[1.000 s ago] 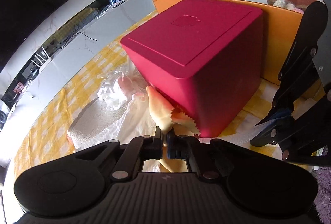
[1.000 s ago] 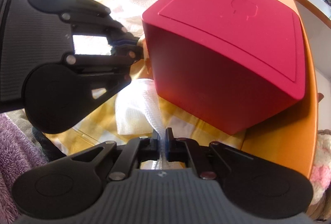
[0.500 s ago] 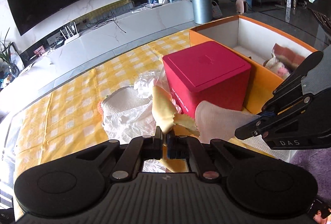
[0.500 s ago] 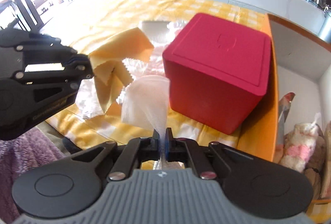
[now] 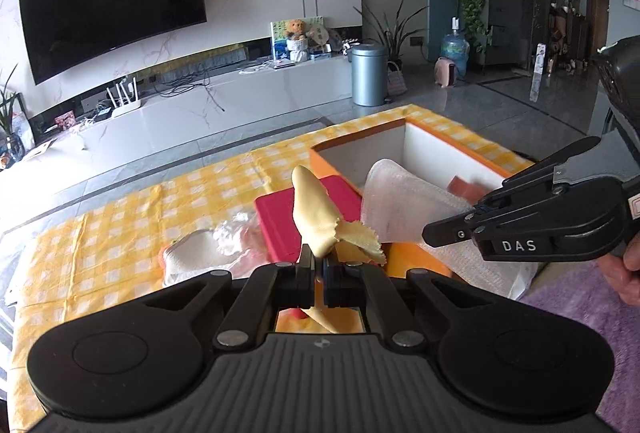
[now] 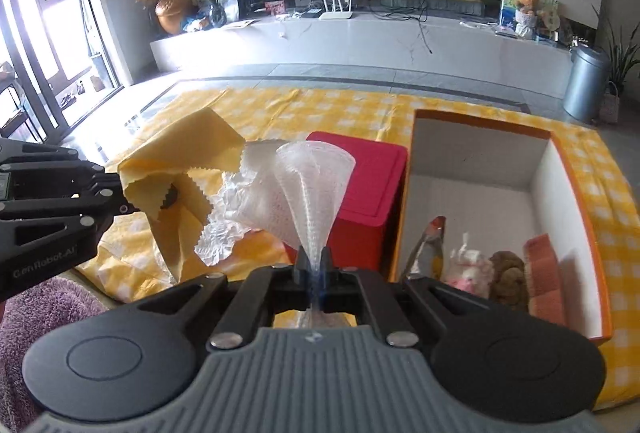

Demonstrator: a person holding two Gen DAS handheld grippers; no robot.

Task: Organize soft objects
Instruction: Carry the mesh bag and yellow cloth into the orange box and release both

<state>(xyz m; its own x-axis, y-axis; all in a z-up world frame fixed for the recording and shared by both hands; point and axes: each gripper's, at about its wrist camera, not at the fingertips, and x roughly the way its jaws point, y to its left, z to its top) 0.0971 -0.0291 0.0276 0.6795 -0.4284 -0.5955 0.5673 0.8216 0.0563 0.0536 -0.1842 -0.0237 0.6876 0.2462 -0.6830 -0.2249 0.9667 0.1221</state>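
Note:
My left gripper (image 5: 319, 265) is shut on a yellow cloth (image 5: 314, 221) with pinked edges, held up above the table. My right gripper (image 6: 314, 265) is shut on a white mesh cloth (image 6: 314, 189) that fans upward from the pads. In the right wrist view the left gripper (image 6: 128, 207) comes in from the left with the yellow cloth (image 6: 180, 161) hanging from it. In the left wrist view the right gripper (image 5: 444, 229) enters from the right, pinching the white cloth (image 5: 404, 201). Both cloths hang in front of the red box (image 6: 368, 177).
An orange-walled open box (image 6: 404, 217) holds plush toys (image 6: 508, 273) and a folded orange item (image 6: 540, 265). A white towel (image 5: 192, 257) and crumpled plastic (image 6: 228, 209) lie on the yellow checked tablecloth (image 5: 120, 217). A purple fluffy fabric (image 6: 44, 309) lies near the front.
Both grippers rose well above the table, each carrying its cloth. The red box and the orange box now look smaller and lower in both views.

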